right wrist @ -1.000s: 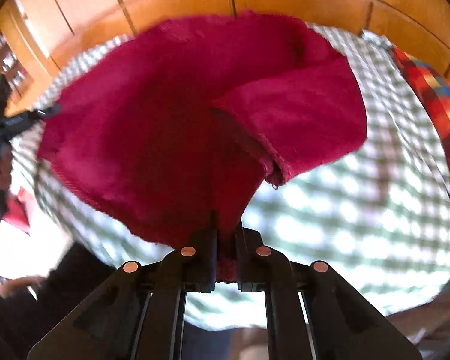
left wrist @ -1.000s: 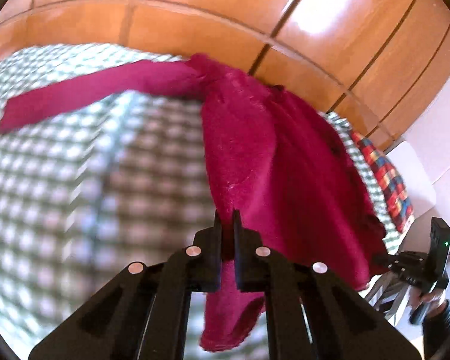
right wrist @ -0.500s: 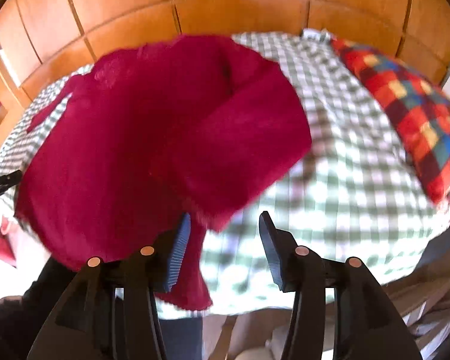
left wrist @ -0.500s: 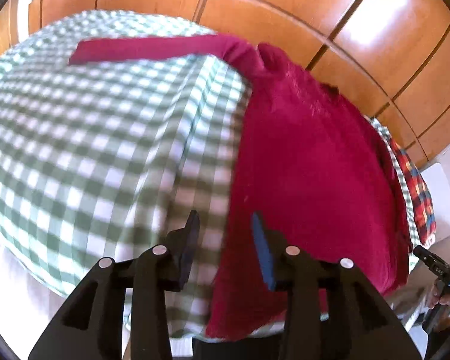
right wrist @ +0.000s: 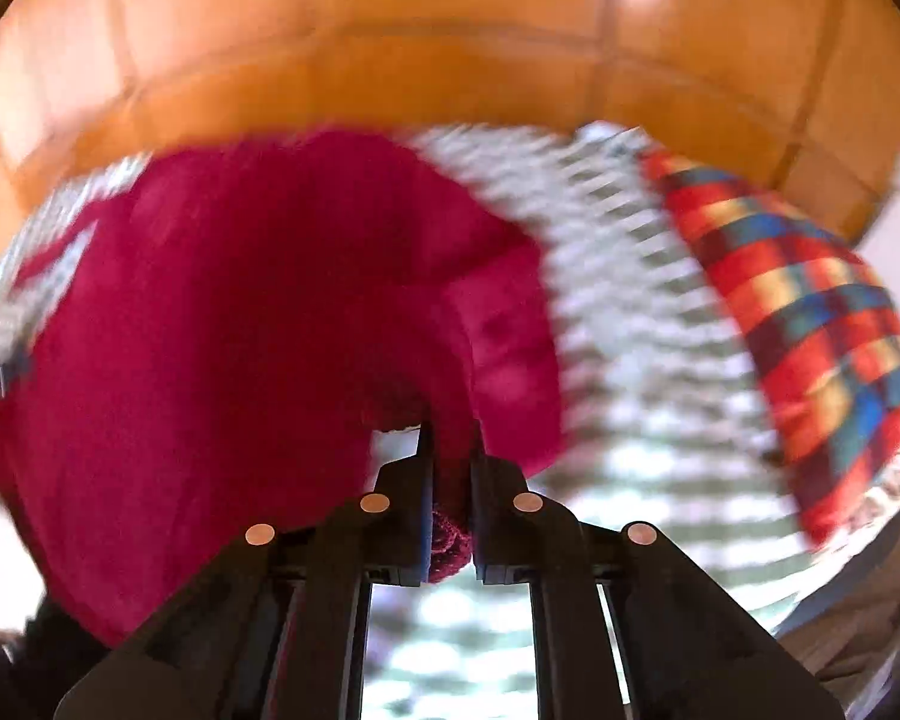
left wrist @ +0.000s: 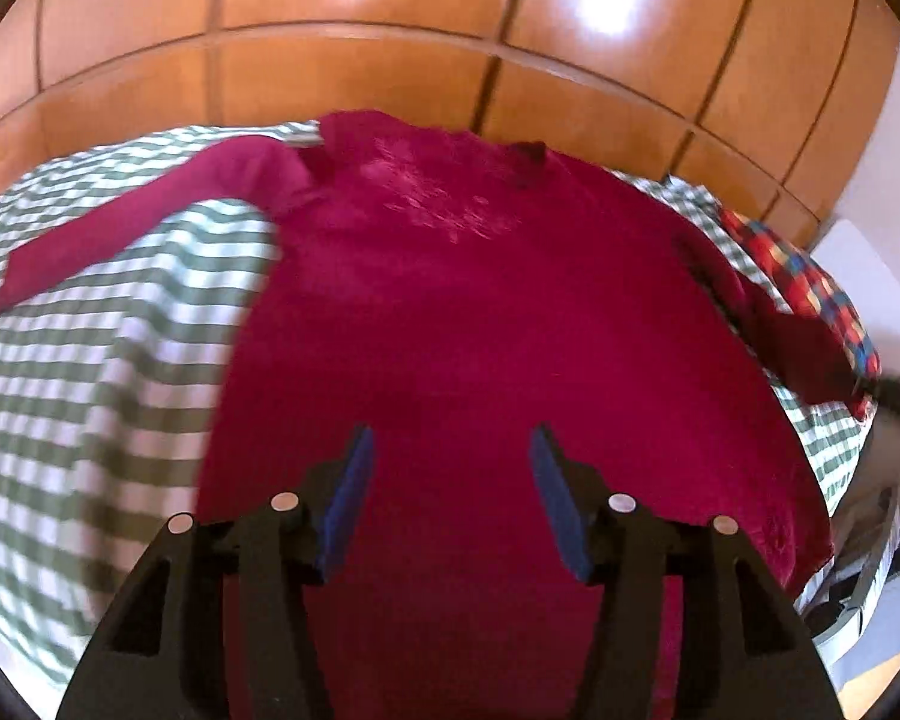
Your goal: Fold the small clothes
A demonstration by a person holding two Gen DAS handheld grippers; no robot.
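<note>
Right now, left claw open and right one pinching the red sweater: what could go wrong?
1. The right claw grips only a bunched bit of the red sweater; a pull may drag the whole garment off its flat lay on the checked bedspread.
2. The left sleeve lies spread out while the left claw hovers open, so nothing pins the body.
3. The sweater's hem hangs over the bed edge and could slide off.

Glossy orange-brown wooden wardrobe panels (left wrist: 354,48) fill the upper frame, bright light glaring off them. Below lies a bed under a green-and-white checked cover (left wrist: 90,360), a red, blue and yellow plaid pillow (right wrist: 810,312) at right.
</note>
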